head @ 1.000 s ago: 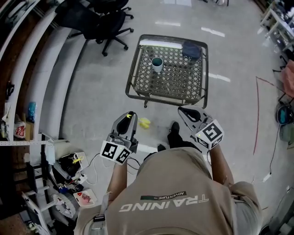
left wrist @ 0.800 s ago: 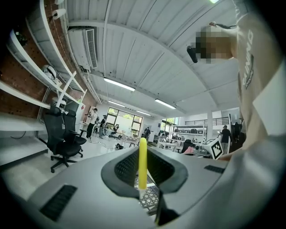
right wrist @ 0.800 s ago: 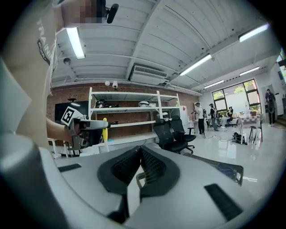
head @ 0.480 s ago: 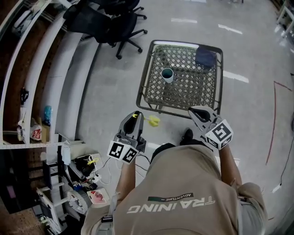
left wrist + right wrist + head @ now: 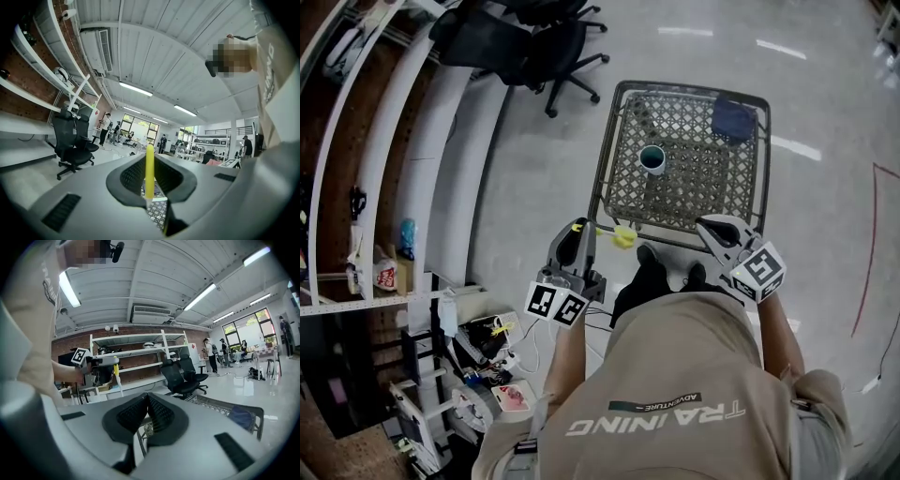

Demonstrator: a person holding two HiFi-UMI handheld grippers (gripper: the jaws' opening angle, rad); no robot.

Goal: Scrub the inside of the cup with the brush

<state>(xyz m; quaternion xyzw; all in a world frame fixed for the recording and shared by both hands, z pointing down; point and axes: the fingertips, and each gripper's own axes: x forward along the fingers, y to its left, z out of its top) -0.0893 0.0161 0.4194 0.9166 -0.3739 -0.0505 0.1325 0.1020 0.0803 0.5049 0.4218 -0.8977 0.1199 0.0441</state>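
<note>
Beyond the left gripper [image 5: 577, 229] clamping the brush [image 5: 623, 237] and closed right gripper [image 5: 706, 226] stands the cup [image 5: 652, 159].

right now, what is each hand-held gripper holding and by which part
Left hand-held gripper clamps the brush by its yellow handle. Right hand-held gripper is shut on nothing.

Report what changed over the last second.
The person walked up to the wire table. The left gripper, shut on the yellow brush, and the shut, empty right gripper both came forward to the table's near edge. Unchanged: both grips, and the cup and blue cloth on the table.
</note>
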